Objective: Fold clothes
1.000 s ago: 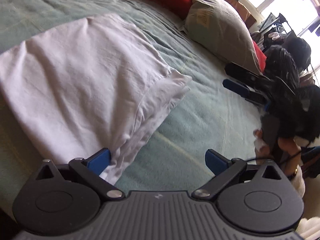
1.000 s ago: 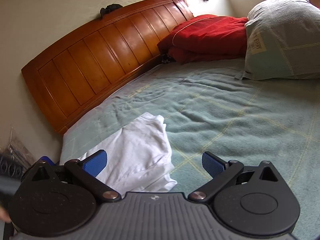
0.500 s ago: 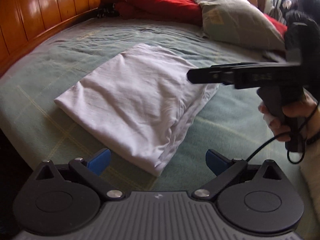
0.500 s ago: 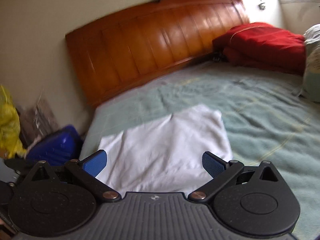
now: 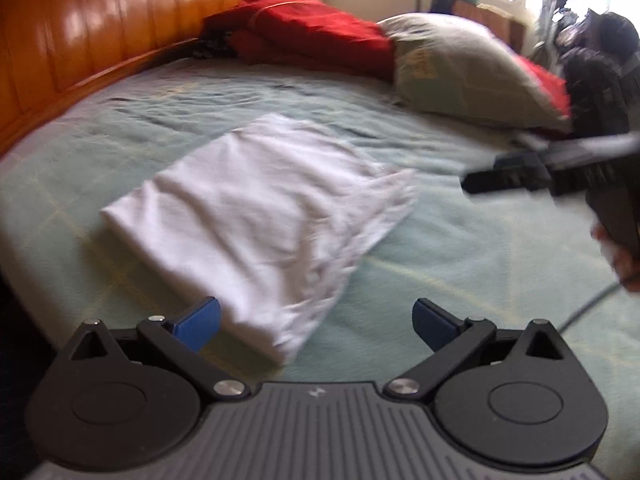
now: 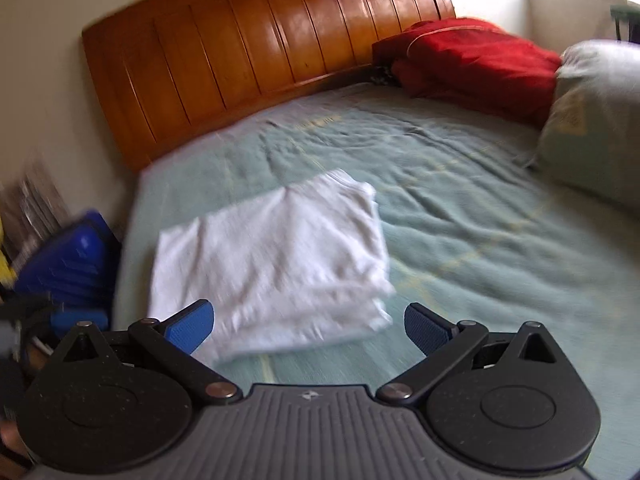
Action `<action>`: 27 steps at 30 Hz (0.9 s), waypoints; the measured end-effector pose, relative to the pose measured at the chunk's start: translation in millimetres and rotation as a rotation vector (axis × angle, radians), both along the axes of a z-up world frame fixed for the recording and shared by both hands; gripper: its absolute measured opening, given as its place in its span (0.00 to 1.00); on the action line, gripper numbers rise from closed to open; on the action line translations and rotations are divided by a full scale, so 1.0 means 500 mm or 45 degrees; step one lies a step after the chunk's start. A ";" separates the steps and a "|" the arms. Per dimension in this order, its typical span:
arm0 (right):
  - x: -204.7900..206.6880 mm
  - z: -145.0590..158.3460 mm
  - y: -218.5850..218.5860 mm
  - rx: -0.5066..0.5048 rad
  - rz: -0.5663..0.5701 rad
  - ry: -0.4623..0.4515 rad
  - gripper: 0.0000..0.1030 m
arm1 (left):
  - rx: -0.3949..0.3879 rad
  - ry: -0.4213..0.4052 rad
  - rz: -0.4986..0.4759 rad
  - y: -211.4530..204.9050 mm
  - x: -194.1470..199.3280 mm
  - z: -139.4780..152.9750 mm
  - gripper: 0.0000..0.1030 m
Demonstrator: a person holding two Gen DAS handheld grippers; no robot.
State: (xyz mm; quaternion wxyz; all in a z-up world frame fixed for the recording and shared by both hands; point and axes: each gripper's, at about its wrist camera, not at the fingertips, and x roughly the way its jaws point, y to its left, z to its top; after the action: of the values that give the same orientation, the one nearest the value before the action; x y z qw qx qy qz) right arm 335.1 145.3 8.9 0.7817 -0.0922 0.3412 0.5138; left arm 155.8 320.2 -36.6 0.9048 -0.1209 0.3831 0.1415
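A white garment (image 5: 260, 216) lies folded into a rectangle on the green bed cover (image 5: 460, 264). It shows in the right wrist view as a stacked white garment (image 6: 268, 256). My left gripper (image 5: 316, 322) hovers open above the bed, near the garment's front corner, holding nothing. My right gripper (image 6: 308, 324) is open too, raised over the garment's near edge, with nothing between its blue pads (image 6: 190, 326). In the left wrist view the right gripper (image 5: 520, 170) appears as a blurred black shape at the right, held by a hand (image 5: 624, 264).
A wooden headboard (image 6: 272, 40) runs along the far side. Red bedding (image 6: 472, 56) and a grey-green pillow (image 6: 596, 120) lie at the bed's far right. A blue case (image 6: 68, 260) stands on the floor left of the bed. Dark clutter (image 5: 596, 64) sits by the window.
Both grippers have lifted and pulled back from the garment, so the whole folded rectangle comes into view. The garment lies still. Both stay open.
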 end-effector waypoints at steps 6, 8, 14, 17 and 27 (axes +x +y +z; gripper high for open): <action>-0.072 -0.005 -0.095 -0.093 0.009 -0.010 1.00 | -0.146 -0.050 -0.057 -0.003 0.027 -0.023 0.99; -0.093 -0.015 -0.112 -0.143 -0.018 -0.008 1.00 | -0.144 -0.032 -0.037 -0.007 0.026 -0.031 0.98; -0.133 -0.038 -0.148 -0.222 -0.116 0.045 1.00 | -0.085 0.022 -0.010 -0.044 0.010 -0.006 0.98; -0.148 -0.044 -0.152 -0.241 -0.170 0.055 1.00 | -0.049 0.041 0.012 -0.069 -0.006 0.011 0.98; -0.196 -0.068 -0.157 -0.295 -0.242 0.128 1.00 | 0.037 -0.019 0.035 -0.146 -0.074 0.064 0.99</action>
State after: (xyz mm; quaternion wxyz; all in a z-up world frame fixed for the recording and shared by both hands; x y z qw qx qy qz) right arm 237.1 66.8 -25.3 0.7928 -0.1234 0.4441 0.3988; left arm 118.8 247.2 -4.5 0.9072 -0.1140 0.3726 0.1587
